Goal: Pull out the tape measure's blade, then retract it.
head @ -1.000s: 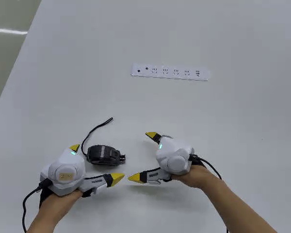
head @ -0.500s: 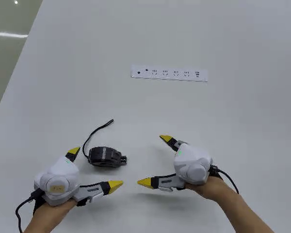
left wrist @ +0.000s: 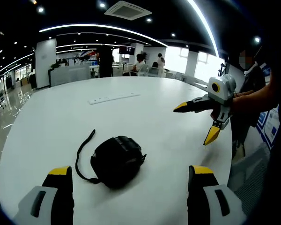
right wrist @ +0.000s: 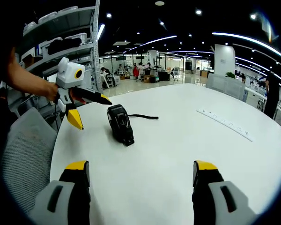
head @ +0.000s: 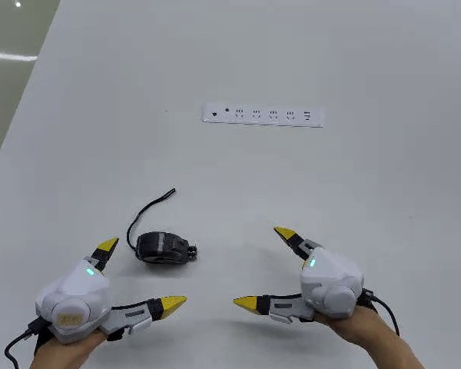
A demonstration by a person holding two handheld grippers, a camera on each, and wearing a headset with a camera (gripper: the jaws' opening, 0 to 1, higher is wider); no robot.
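Observation:
A black tape measure (head: 163,248) with a black wrist strap (head: 147,208) lies on the white table (head: 307,184), its blade not drawn out. My left gripper (head: 140,275) is open at the near left, its far fingertip (head: 107,245) just left of the case. My right gripper (head: 265,267) is open at the near right, well apart from the case. The left gripper view has the tape measure (left wrist: 117,161) between and ahead of my jaws, with the right gripper (left wrist: 201,120) beyond. In the right gripper view the tape measure (right wrist: 120,123) stands ahead, left of centre, near the left gripper (right wrist: 86,111).
A white power strip (head: 262,115) lies flat farther back on the table, also seen as a power strip (left wrist: 114,97) in the left gripper view and as a power strip (right wrist: 223,123) in the right one. The table's left edge (head: 23,123) drops to the floor.
Both grippers have drawn back toward me and apart, the right one farther right, away from the tape measure. The tape measure lies where it was.

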